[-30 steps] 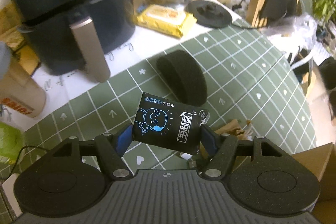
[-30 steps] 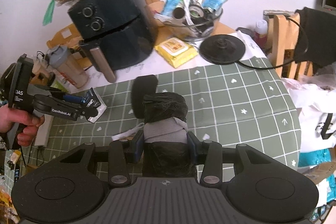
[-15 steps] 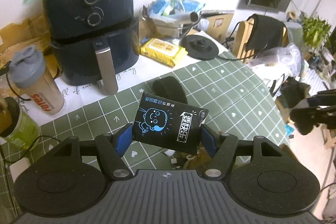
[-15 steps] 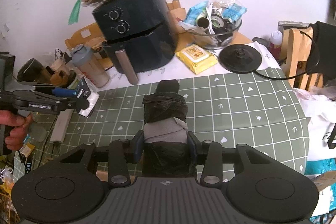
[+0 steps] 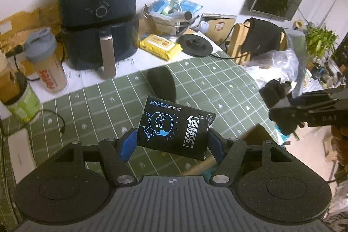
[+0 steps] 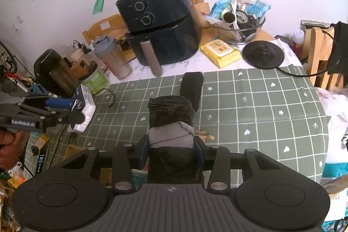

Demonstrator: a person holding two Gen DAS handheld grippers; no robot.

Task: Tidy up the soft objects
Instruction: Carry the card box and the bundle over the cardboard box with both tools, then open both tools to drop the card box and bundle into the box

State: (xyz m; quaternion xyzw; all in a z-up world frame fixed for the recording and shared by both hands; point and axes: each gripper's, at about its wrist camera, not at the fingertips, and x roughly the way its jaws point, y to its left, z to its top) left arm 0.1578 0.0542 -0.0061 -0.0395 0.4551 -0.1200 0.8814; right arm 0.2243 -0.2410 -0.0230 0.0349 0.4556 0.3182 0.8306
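Note:
My left gripper [image 5: 173, 140] is shut on a black tissue pack [image 5: 174, 125] with a blue cartoon print, held above the green checked tablecloth [image 5: 217, 88]. The same gripper [image 6: 74, 108] and pack [image 6: 83, 110] show at the left of the right wrist view. My right gripper [image 6: 171, 145] is shut on a black plastic roll [image 6: 170, 112] with a grey band round it, also seen from the side [image 5: 276, 97] at the right of the left wrist view. A black foam pad [image 5: 162, 83] [image 6: 192, 88] stands on edge on the cloth beyond both.
At the back stand a dark air fryer [image 6: 158, 23], a shaker bottle [image 6: 113, 55], a yellow wipes pack [image 6: 219, 52], a round black kettle base [image 6: 263, 53] and a glass bowl of packets [image 6: 241, 21]. A wooden chair [image 5: 245, 42] stands past the table's right edge.
Both grippers have risen and drawn back from the table, so more of the cloth and the back clutter shows. Each keeps its object. The right gripper has come into the left view.

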